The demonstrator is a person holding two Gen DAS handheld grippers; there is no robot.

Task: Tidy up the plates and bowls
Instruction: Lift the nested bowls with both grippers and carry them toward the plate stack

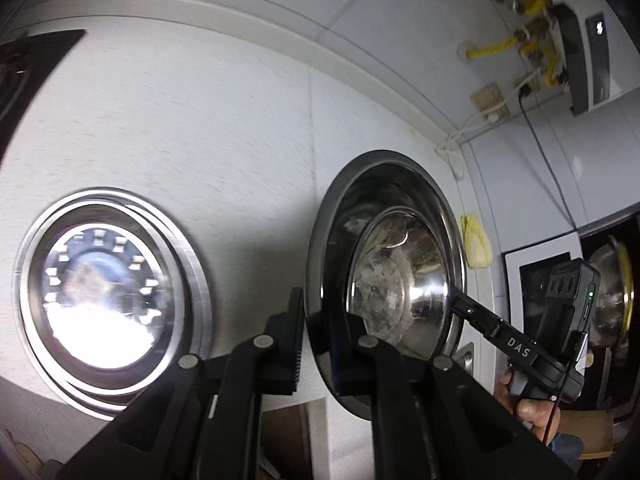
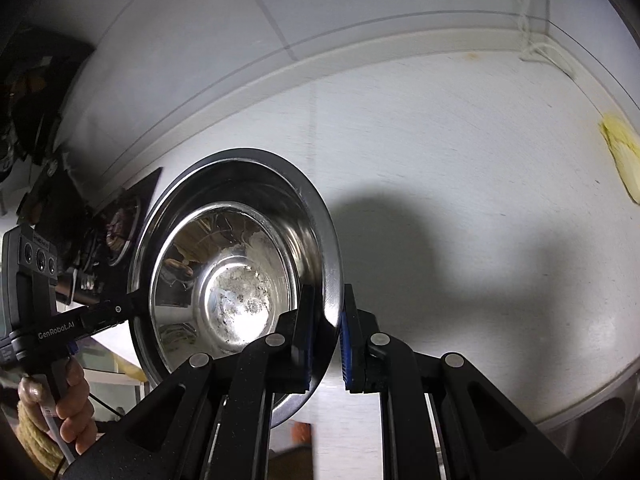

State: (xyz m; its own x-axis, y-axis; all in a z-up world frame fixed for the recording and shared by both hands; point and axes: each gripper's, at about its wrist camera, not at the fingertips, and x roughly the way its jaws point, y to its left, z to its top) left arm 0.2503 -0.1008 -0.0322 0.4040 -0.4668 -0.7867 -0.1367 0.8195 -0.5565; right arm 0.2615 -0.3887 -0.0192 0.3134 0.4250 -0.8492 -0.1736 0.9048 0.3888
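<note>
Steel bowl [image 2: 236,264] (shiny, smeared), rim clamped

Counting as it goes: two grippers [image 1: 306,344] in play, the second one [image 2: 326,340] seen from its own camera, and two hands, one [image 1: 532,404] at the lower right of the left view, the other [image 2: 68,404] at the lower left of the right view. One steel bowl [image 1: 384,248] sits between the grippers. One plate [image 1: 108,300] lies on the counter [image 1: 200,128], blurred. One yellow cloth [image 1: 476,244] rests by the wall. Another steel bowl [image 1: 612,300] shows far right, partly cut off. One white heater [image 1: 580,32] hangs on the wall, with yellow pipes [image 1: 520,4] too tangled to count, and two sockets [image 1: 490,98].
</note>
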